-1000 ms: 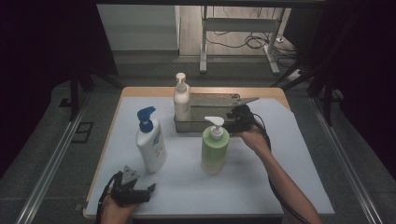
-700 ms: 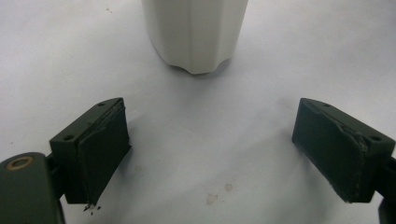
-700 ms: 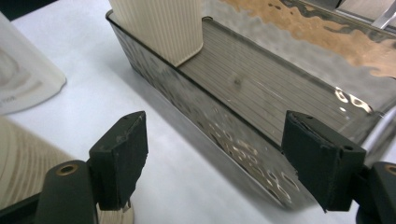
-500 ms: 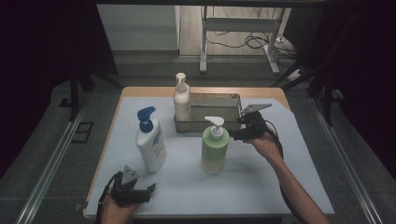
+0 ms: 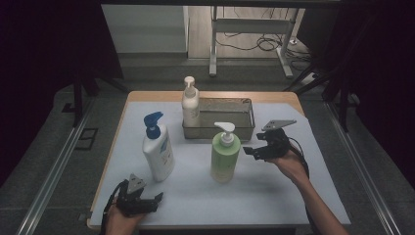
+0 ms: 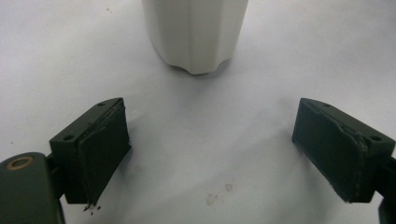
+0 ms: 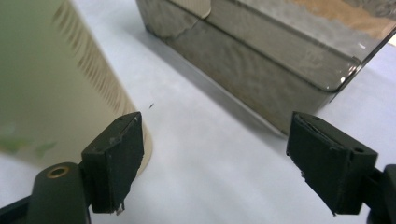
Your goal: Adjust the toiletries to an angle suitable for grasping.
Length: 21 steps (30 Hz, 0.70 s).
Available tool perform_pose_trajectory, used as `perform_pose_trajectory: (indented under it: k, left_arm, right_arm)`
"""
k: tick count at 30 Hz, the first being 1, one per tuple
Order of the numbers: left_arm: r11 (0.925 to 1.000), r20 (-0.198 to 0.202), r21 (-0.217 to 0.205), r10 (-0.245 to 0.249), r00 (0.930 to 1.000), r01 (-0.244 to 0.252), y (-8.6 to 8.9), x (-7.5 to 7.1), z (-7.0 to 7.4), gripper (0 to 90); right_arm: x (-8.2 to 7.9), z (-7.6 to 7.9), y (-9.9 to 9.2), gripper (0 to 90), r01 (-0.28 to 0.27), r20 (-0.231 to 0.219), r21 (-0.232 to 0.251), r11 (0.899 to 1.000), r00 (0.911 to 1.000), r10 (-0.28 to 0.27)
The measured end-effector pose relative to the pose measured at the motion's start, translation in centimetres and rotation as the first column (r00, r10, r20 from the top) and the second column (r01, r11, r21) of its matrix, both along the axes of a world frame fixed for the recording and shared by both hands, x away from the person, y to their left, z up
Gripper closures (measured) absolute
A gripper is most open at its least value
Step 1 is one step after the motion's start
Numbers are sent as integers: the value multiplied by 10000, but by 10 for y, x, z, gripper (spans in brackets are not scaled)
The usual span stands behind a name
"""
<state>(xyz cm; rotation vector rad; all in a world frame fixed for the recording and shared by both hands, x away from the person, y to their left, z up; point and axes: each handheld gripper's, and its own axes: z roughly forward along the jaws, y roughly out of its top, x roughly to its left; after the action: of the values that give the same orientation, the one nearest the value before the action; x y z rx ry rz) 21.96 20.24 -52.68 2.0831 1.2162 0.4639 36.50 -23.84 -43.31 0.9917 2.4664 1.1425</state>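
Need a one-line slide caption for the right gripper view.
Open right gripper beside the green pump bottle, nothing between its jaws, with the metal tray just beyond on the white table cover.

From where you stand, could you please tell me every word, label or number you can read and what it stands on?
None can be read.
Green bottle: rows of print in the right gripper view, too blurred.
White bottle with blue pump: faint blue mark, too small.
White bottle in the metal tray: nothing legible.
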Motion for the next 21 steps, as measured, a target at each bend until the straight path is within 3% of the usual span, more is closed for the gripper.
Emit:
perform_pose_trajectory:
  k: [9, 21]
  left_arm:
    - [10000, 8, 1, 13, 10000, -13, 0, 0, 0, 106]
    - [10000, 16, -8, 23, 10000, -23, 0, 0, 0, 106]
  right_arm:
    - [-24, -3, 0, 134, -611, -154, 57, 9981, 9980, 612]
    - [-40, 4, 28, 13, -1447, 70, 168, 9893, 9895, 1446]
